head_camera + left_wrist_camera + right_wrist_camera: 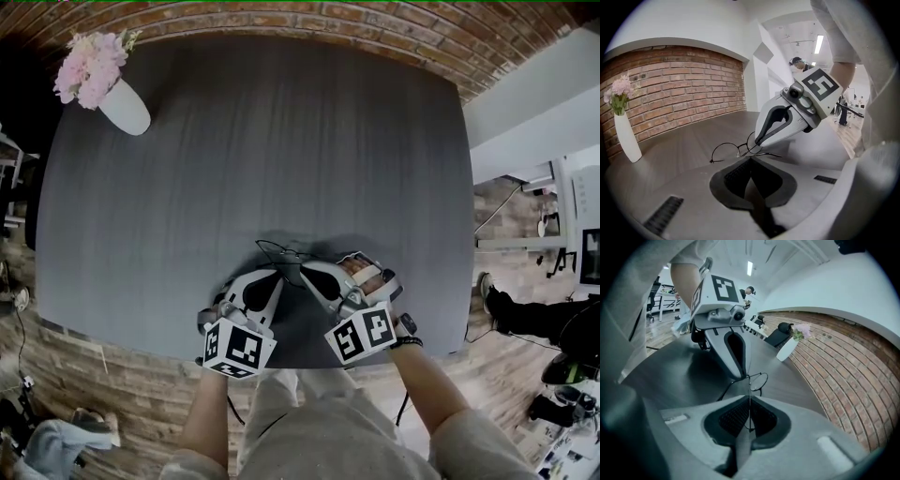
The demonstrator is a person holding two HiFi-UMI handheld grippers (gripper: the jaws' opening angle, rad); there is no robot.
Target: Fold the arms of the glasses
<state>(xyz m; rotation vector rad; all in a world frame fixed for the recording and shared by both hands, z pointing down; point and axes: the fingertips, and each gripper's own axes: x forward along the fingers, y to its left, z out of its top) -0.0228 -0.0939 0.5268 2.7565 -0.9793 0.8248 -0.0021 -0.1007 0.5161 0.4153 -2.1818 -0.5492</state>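
Thin black wire glasses with round lenses stand on the dark grey table near its front edge. Both grippers meet at them from the near side. My right gripper is shut on one arm of the glasses, and the wire runs straight down between its pads. My left gripper is shut with its tips at the frame beside the near lens. From the right gripper view the left gripper touches the frame's corner next to a lens. The other arm trails toward the table's front edge.
A white vase of pink flowers stands at the table's far left corner. A brick wall runs behind the far edge. The table's front edge lies just under my hands, with a wooden floor beyond. Far right, a person's legs show.
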